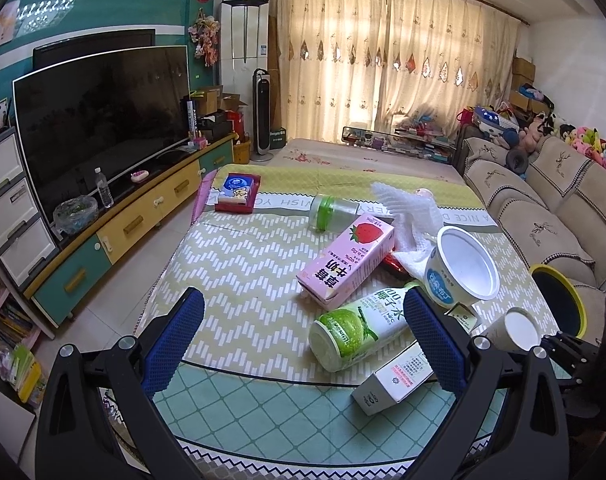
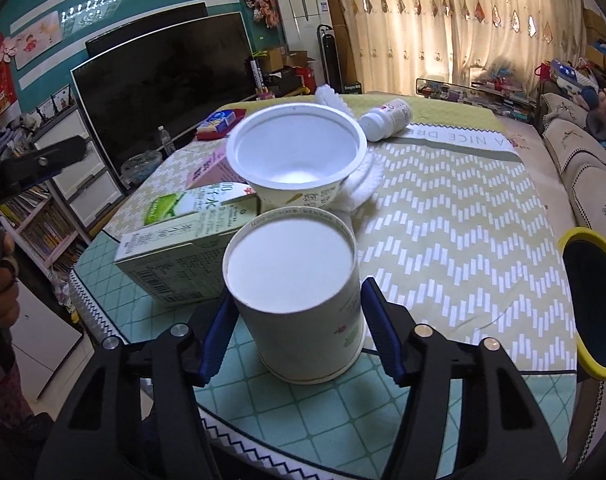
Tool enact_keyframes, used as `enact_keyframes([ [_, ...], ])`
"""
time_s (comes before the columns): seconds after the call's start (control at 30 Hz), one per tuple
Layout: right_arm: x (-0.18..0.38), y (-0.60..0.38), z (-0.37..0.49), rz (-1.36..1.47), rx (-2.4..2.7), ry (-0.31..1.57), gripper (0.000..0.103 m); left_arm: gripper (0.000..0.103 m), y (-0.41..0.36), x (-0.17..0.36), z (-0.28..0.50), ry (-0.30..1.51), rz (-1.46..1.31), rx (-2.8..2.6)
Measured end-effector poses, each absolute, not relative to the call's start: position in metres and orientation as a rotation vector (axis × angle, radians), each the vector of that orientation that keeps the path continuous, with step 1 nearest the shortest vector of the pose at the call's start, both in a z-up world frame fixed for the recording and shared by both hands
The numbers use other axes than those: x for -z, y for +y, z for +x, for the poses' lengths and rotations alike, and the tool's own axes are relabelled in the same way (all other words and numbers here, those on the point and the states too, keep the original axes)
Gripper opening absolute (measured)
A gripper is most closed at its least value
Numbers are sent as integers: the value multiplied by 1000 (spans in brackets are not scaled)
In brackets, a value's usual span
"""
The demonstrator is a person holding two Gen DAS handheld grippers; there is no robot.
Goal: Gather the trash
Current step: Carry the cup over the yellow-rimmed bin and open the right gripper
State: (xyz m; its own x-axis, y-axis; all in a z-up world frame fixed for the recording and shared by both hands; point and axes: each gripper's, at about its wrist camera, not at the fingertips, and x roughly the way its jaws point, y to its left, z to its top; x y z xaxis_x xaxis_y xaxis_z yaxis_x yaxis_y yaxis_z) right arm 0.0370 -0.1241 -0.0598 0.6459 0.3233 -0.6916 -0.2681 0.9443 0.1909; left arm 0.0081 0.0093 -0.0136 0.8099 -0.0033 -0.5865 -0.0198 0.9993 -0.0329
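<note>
Living room, low table under a green-and-white zigzag cloth; television and curtains behind. Item: paper cup, white, upside down at the near edge, set between the blue pads of the right gripper, which sit against its sides. Beside it: box, yogurt tub, coconut-water bottle, strawberry milk carton. Left gripper: fingers spread, empty.

The left tool hangs open over the table beside a coconut-water bottle.
</note>
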Motion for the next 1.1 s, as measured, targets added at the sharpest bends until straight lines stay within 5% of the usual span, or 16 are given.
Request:
enact_keyframes([
  [0.27,35,-150,17,109,-335,743,58,98,0,15,13,629,-27,9],
  [0.53,22,-278,19,240,34,657,59,98,-23,18,24,642,1,48],
  [1.1,130,-441,98,331,462,899,61,98,-77,30,66,710,53,96],
])
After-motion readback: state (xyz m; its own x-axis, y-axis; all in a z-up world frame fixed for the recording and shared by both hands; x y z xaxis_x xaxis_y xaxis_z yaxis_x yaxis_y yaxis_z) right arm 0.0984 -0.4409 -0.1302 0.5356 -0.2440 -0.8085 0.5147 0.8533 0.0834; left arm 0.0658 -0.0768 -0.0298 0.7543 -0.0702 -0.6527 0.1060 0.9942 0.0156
